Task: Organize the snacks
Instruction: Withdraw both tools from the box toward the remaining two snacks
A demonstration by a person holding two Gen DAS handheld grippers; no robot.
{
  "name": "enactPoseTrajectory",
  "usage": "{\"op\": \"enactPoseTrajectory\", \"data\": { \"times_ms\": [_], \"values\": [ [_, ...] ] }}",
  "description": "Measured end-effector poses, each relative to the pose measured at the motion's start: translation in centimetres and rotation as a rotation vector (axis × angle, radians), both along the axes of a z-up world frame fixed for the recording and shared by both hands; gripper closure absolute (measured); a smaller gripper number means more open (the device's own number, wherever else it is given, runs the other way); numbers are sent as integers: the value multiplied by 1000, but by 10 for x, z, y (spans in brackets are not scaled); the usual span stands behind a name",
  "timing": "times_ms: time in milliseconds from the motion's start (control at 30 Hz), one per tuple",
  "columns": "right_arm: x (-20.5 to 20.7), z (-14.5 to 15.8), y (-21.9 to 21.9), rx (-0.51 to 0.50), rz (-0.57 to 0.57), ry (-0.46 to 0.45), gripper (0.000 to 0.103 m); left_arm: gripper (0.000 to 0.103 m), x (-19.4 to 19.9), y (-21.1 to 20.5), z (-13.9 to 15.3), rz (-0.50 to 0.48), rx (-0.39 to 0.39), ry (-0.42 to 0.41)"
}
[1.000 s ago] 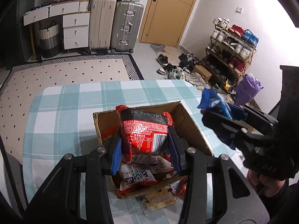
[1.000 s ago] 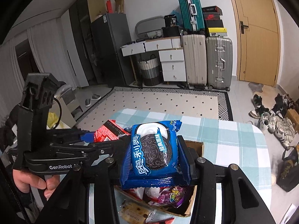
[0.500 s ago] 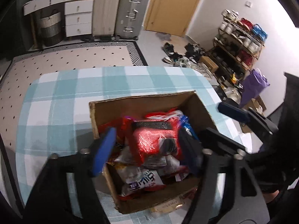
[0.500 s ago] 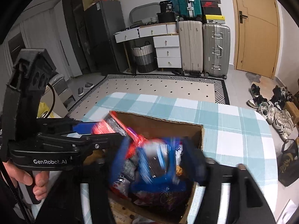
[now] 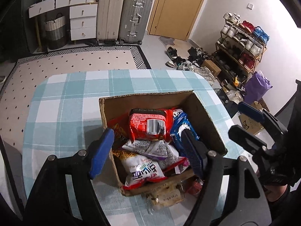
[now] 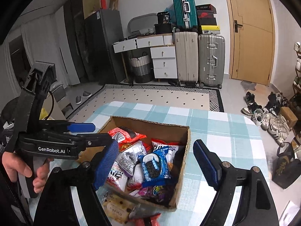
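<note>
An open cardboard box [image 5: 146,94] [image 6: 150,123] full of snack packets stands on the checked table. A red packet [image 5: 148,124] lies on top of the pile, barcode up. Beside it lies a blue cookie packet [image 5: 180,122] [image 6: 154,167]. My left gripper [image 5: 146,131] [image 6: 101,132] hangs over the box with its jaws opening, and its pads touch nothing. My right gripper [image 6: 155,144] [image 5: 236,117] hovers over the box from the other side. Its jaws are opening too, with nothing pressed between the pads.
The table carries a teal and white checked cloth [image 5: 75,98]. A pale biscuit packet [image 5: 165,197] [image 6: 116,207] and a red packet [image 6: 146,218] lie on the cloth at the box's near wall. A hand [image 6: 17,169] grips the left tool. Suitcases, drawers and a shoe rack stand beyond.
Both grippers opened and let go: the red packet and the blue cookie packet dropped into the box. Both grippers sank a little toward it.
</note>
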State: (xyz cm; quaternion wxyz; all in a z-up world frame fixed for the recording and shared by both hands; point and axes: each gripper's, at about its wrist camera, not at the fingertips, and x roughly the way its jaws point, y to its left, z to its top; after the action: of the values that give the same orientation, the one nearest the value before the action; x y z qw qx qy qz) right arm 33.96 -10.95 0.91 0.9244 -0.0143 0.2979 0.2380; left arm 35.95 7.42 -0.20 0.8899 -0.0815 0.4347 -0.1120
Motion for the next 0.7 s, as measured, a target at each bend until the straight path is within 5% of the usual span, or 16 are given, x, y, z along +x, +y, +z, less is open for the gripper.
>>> {"op": "enactPoseTrajectory", "data": {
  "times_ms": [700],
  "values": [
    [-93, 45, -20, 18, -9, -89, 16, 21, -99, -12, 51, 55, 44, -121]
  ]
}}
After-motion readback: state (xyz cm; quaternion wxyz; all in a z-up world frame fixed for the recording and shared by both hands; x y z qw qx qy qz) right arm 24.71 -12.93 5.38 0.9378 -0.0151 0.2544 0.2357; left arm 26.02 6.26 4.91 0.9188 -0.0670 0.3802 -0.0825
